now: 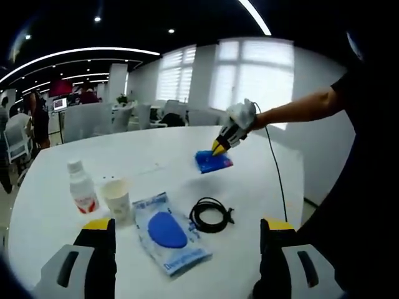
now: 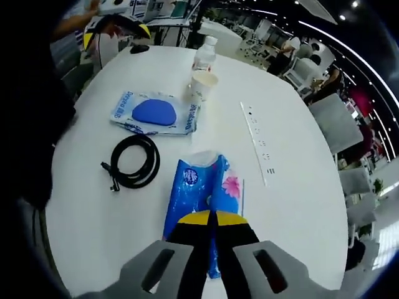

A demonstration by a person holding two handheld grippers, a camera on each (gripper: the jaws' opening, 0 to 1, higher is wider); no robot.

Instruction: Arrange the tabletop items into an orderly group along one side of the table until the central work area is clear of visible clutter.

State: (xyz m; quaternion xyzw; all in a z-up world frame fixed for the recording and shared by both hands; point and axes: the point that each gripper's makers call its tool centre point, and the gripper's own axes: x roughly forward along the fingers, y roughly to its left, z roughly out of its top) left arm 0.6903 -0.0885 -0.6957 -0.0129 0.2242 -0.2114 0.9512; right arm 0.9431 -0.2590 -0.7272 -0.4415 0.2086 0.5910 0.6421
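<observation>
The right tool (image 2: 212,240) is down on the blue tissue pack (image 2: 204,193), its two yellow-tipped jaws drawn tight together over the pack's near end, so I read it as clenched on the wrapper, a pinch that would let the pack be dragged or lifted toward the others. In the left gripper view that same right tool (image 1: 219,147) shows out ahead, its nose on the tissue pack (image 1: 213,161) at the far side of the white tabletop (image 1: 262,187), with a bare forearm stretched long behind it and a cable trailing back to the person. The reach looks nearly full, the tool angled down onto the pack. The left tool (image 1: 187,233) hangs back, jaws spread wide and holding nothing, poised above the near edge. Just ahead of it, between its jaws, lies a packet with a blue oval (image 1: 169,232); to that packet's right sits a coiled black cable (image 1: 211,215), and ahead of the left jaw stand a paper cup (image 1: 116,198) and a small white bottle (image 1: 80,187), side by side. These four already sit as a loose cluster, while the tissue pack lies well apart, which is likely why it is being gripped. A white power strip (image 2: 257,142) lies flat ahead and to the right of the right tool, nothing touching it.
</observation>
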